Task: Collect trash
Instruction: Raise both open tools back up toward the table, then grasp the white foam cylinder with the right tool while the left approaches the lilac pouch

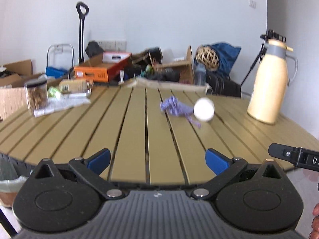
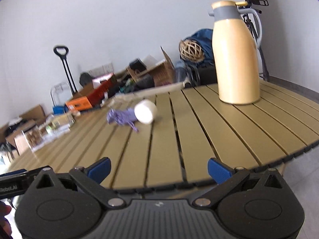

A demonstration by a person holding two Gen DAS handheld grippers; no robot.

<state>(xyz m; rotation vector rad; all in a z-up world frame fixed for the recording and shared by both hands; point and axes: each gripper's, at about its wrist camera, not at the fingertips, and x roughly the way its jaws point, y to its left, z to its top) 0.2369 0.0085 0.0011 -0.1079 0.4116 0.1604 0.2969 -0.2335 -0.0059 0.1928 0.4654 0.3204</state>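
A crumpled purple glove (image 1: pixel 176 107) lies mid-table on the slatted tan table (image 1: pixel 127 131), with a white paper cup (image 1: pixel 203 109) on its side touching its right end. Both also show in the right wrist view, the glove (image 2: pixel 121 116) and the cup (image 2: pixel 145 111). My left gripper (image 1: pixel 158 160) is open and empty at the near table edge, well short of them. My right gripper (image 2: pixel 159 169) is open and empty, also at the near edge. Part of the right gripper's body (image 1: pixel 295 156) shows at the right of the left wrist view.
A tall cream thermos jug (image 1: pixel 269 83) stands at the right of the table, also seen in the right wrist view (image 2: pixel 235 55). A clear jar (image 1: pixel 36 95), papers and small packages sit at the table's left. Boxes and bags crowd the floor behind. A lined bin (image 1: pixel 8 181) sits lower left.
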